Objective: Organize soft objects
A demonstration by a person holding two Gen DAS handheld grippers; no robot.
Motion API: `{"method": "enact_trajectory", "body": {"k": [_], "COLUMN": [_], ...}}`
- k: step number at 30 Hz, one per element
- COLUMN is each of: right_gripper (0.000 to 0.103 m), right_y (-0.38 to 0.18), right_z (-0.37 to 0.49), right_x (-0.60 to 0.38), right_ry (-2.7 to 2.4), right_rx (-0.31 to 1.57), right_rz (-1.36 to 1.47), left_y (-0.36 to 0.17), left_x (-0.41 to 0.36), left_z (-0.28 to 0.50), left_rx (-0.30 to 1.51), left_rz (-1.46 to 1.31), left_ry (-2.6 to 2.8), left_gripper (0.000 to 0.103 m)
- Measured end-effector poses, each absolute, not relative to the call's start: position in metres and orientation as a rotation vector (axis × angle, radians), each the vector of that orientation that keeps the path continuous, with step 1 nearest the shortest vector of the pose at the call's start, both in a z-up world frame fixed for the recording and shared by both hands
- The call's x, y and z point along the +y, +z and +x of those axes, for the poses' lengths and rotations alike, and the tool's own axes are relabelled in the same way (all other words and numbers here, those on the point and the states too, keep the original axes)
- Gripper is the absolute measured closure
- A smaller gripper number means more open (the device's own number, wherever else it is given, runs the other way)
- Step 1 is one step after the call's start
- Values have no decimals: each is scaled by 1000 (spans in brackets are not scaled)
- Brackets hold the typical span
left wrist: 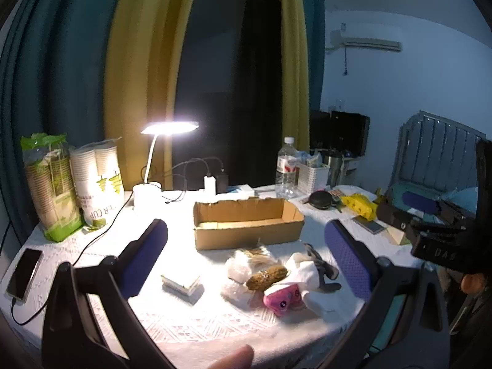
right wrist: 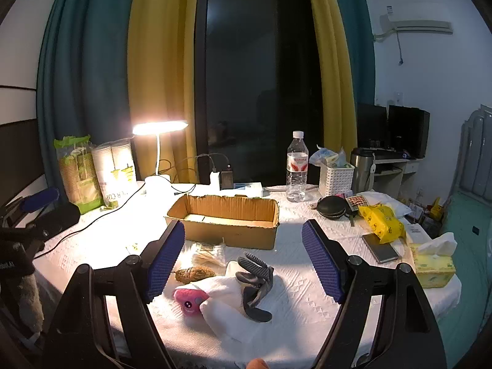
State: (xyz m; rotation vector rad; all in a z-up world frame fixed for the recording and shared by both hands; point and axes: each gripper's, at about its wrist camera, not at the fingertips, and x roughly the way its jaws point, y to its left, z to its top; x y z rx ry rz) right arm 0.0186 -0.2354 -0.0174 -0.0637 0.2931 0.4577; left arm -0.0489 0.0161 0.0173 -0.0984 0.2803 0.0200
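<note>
An open cardboard box [left wrist: 247,224] [right wrist: 226,220] stands mid-table. In front of it lies a pile of soft things: a pink plush toy [left wrist: 281,299] [right wrist: 187,299], a brown fuzzy roll [left wrist: 266,276] [right wrist: 195,274], a white cloth [left wrist: 310,279] [right wrist: 224,304], a grey glove [left wrist: 323,269] [right wrist: 256,279] and clear plastic bags [left wrist: 238,269] [right wrist: 206,253]. My left gripper [left wrist: 246,258] is open and empty above the pile. My right gripper [right wrist: 243,258] is open and empty, the glove between its blue pads.
A lit desk lamp [left wrist: 169,129] [right wrist: 160,127], cup sleeves [left wrist: 97,181], a water bottle [right wrist: 297,166], white basket [right wrist: 335,178], black pouch [right wrist: 332,206], yellow packet [right wrist: 381,223], phones [right wrist: 379,247] [left wrist: 24,269], a tissue box [right wrist: 433,264] and a small white box [left wrist: 181,283] crowd the table.
</note>
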Motion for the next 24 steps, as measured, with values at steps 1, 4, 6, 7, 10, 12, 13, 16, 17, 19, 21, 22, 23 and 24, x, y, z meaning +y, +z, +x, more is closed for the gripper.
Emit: {"method": "enact_trajectory", "body": {"k": [1,4,6,7,10,12,13,16,17,19,21,22,23,24], "right_gripper": [22,22,22,22,22,22,22,22,22,22,22,22,22,22], "right_y": [-17,-17,-17,-17,-16,-16,-16,-17,-17,-17,-17,-17,-17,-18], "right_z": [19,18,17,17,16,16,16,15,15,15,15,15,15,15], "right_x": [-235,-232,-231,-230,-226,-224,-224,-224,-223,-224,-224,-224,-223,-223], "right_ry": [460,467,473,475,479,480,481,481,482,480,480,480,479,480], "right_rx": [295,300,301,301,304,305,306,305,306,306,306,306,306,306], "right_rz": [-64,-68,-71,-73,-79,-82,-82,-82,-82,-82,-82,-83,-83,-83], "left_y": [17,15,14,14,15,15,15,14,14,14,14,14,14,14], "left_x": [18,21,21,22,23,24,24,24,24,25,25,25,26,27], "left_z": [-50,-51,-52,-52,-52,-53,-54,-55,-55,-55,-55,-55,-56,-56], "left_rx": [279,283,281,280,280,280,280,280,279,280,280,280,280,280], "left_rz": [-103,-110,-108,-108,-109,-110,-111,-110,-109,-109,-109,-110,-110,-110], "left_ry": [23,32,34,34,37,38,39,38,38,39,39,40,40,40], "left_gripper": [0,0,0,0,0,0,0,0,0,0,0,0,0,0]}}
